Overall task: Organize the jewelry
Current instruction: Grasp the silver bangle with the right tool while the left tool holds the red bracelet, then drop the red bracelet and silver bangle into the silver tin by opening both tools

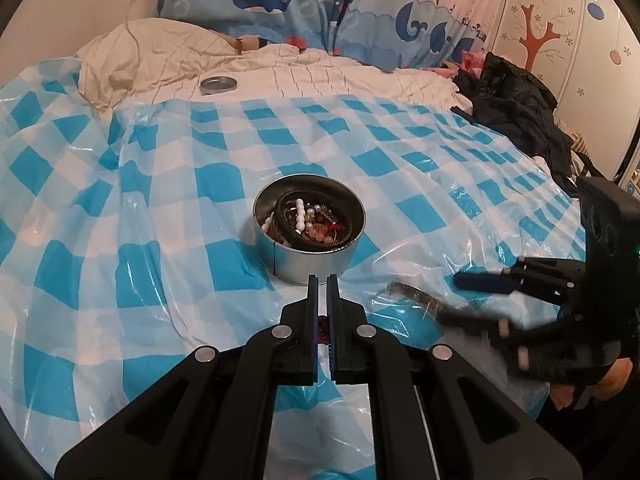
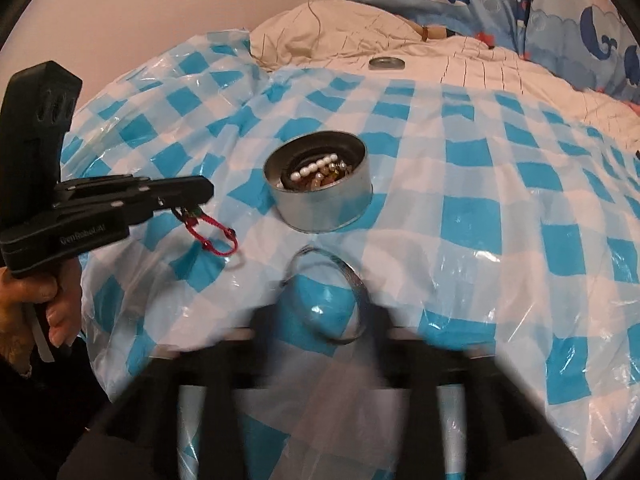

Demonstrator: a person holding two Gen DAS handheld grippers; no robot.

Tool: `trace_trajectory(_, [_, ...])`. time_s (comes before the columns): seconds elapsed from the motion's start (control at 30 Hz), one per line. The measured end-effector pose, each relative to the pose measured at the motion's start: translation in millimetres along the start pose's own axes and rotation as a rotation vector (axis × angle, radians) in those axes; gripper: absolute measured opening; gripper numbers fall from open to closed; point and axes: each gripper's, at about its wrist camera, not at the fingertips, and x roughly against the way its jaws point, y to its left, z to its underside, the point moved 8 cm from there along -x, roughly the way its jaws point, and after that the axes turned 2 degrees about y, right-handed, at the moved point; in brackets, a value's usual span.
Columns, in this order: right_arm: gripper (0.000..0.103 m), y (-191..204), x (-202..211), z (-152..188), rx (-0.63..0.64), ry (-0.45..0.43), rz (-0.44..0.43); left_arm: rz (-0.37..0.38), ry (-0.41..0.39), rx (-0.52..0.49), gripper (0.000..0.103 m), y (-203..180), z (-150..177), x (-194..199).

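Observation:
A round metal tin holding beads, pearls and dark bands sits on the blue-checked plastic sheet; it also shows in the right wrist view. My left gripper is shut on a red cord bracelet, which hangs below its fingers just left of the tin. A silver bangle lies on the sheet in front of the tin, also seen in the left wrist view. My right gripper is near it; its fingers are motion-blurred in its own view.
The tin's lid lies on the cream quilt at the back. A pillow is behind left, dark clothing at the right. A whale-print curtain hangs behind the bed.

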Motion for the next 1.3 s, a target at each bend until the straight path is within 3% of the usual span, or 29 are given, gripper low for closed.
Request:
trace_trajectory(0.13, [0.073, -6.7, -4.5, 5.1, -0.006, 0.020, 0.028, -0.005, 0.002, 0.000, 0.003, 0.9, 0.3, 0.1])
trace_trajectory(0.23, [0.074, -6.0, -7.6, 4.4, -0.034, 0.017, -0.011, -0.006, 0.002, 0.002, 0.003, 1.7, 0.6, 0.3])
trace_trajectory(0.3, [0.078, 3.6, -12.0, 4.5, -0.012, 0.020, -0.024, -0.005, 0.001, 0.005, 0.003, 1.9, 0.7, 0.0])
trace_trajectory(0.43, [0.078, 19.4, -33.6, 7.6, 0.065, 0.049, 0.032, -0.001, -0.001, 0.011, 0.003, 3.2, 0.7, 0.3])
trace_trajectory(0.47, [0.077, 18.8, -39.4, 9.0, 0.072, 0.064, 0.050, -0.001, -0.001, 0.011, 0.003, 3.3, 0.6, 0.2])
trace_trajectory(0.5, [0.063, 18.0, -46.7, 12.0, 0.083, 0.091, 0.072, 0.000, -0.003, 0.012, 0.003, 3.7, 0.0, 0.7])
trace_trajectory(0.6, [0.062, 12.2, -45.6, 12.3, 0.048, 0.102, 0.051, 0.001, -0.012, 0.018, 0.003, 5.2, -2.4, 3.0])
trace_trajectory(1.03, [0.062, 2.0, -1.9, -18.5, -0.003, -0.080, 0.064, 0.023, -0.057, 0.029, 0.003, -1.2, -22.8, 9.3])
trace_trajectory(1.3, [0.062, 0.2, -1.9, -36.3, -0.019, -0.111, 0.057, 0.033, -0.100, 0.055, 0.003, -0.1, -48.5, 4.3])
